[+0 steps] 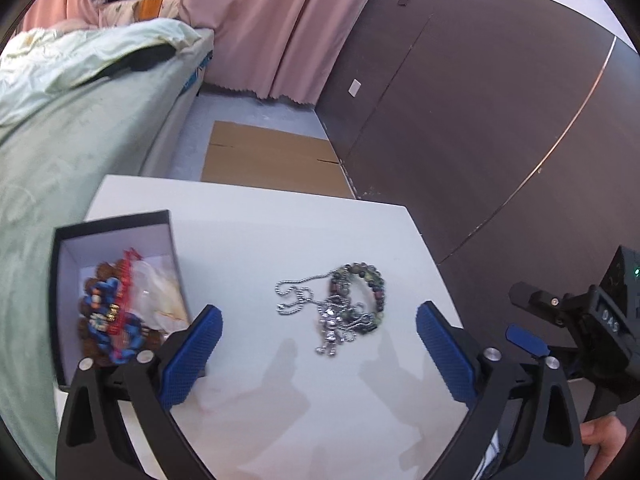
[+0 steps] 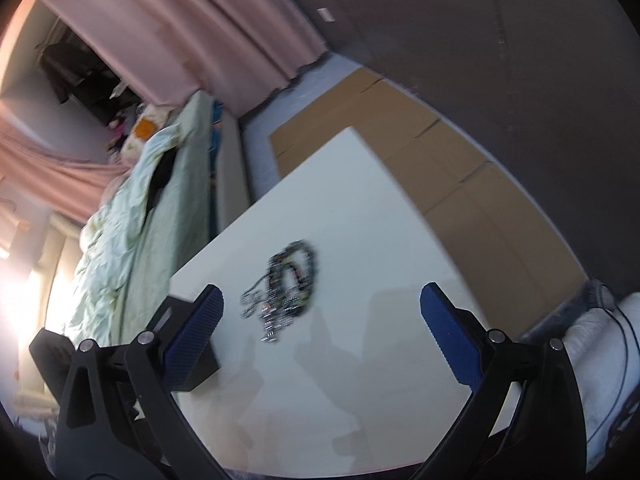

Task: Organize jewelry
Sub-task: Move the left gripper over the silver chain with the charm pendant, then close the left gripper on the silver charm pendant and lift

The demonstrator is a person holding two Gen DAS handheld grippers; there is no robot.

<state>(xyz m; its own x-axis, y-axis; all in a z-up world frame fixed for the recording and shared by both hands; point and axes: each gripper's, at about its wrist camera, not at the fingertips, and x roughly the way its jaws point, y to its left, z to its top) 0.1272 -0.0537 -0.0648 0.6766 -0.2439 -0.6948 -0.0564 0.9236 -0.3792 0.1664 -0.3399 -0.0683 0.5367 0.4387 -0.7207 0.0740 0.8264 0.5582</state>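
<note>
A tangle of jewelry lies on the white table (image 1: 256, 240): a silver ball chain with a figure pendant (image 1: 330, 330) and a dark beaded bracelet (image 1: 374, 280). It shows blurred in the right wrist view (image 2: 286, 284). A black box (image 1: 116, 232) at the table's left holds red, blue and brown beaded pieces (image 1: 108, 320) and a clear bag. My left gripper (image 1: 318, 320) is open above the table, its jaws either side of the tangle. My right gripper (image 2: 320, 302) is open and empty above the table; its body shows at the right in the left wrist view (image 1: 592, 328).
A bed with a pale green cover (image 1: 60, 140) runs along the table's left side. Flat cardboard (image 1: 272, 160) lies on the floor beyond the table. Pink curtains (image 1: 280, 20) and a dark wall (image 1: 480, 120) stand behind. The box's corner (image 2: 200, 364) sits by my right gripper's left finger.
</note>
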